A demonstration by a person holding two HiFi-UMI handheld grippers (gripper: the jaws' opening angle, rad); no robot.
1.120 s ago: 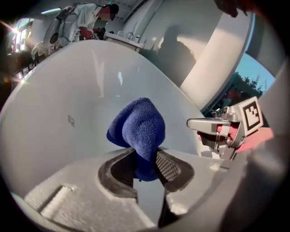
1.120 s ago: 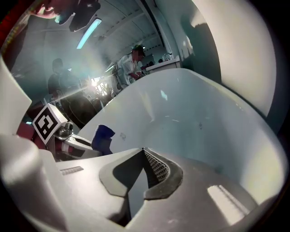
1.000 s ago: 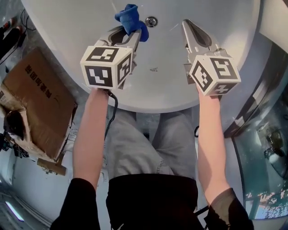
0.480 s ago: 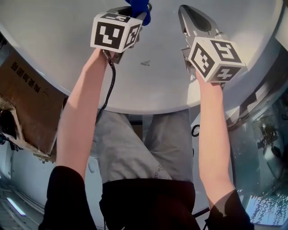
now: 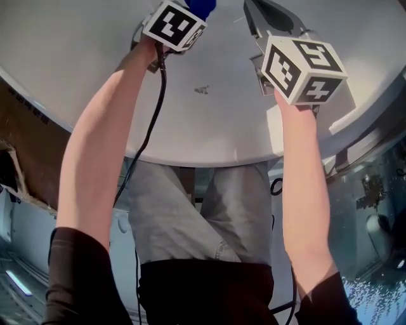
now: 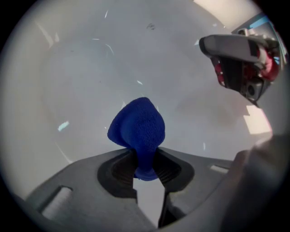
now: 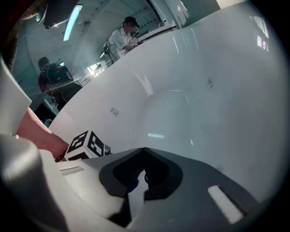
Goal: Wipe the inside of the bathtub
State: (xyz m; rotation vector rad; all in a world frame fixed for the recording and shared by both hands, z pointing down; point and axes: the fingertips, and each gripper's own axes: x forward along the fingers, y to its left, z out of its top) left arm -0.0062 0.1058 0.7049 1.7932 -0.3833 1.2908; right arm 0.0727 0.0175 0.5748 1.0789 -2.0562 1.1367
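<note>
The white bathtub [image 5: 76, 76] fills the top of the head view. My left gripper [image 6: 145, 159] is shut on a blue cloth [image 6: 138, 129], which bunches up past the jaws above the tub's floor [image 6: 90, 68]. In the head view the cloth [image 5: 202, 6] shows at the top edge beyond the left marker cube [image 5: 172, 25]. My right gripper [image 5: 260, 13] is shut with nothing in it and hovers inside the tub to the right of the left one. From the right gripper view its closed jaws [image 7: 144, 154] point at the tub's curved wall [image 7: 204, 90].
A small dark speck [image 5: 202, 89] lies on the tub floor between the arms. A cardboard box [image 5: 25, 127] sits on the floor to the left. Glass and dark fittings [image 5: 374, 190] stand to the right. Two people [image 7: 124, 36] are beyond the far rim.
Both arms have reached farther forward into the tub. The left gripper has carried the blue cloth toward the top edge of the head view. The right gripper stays shut.
</note>
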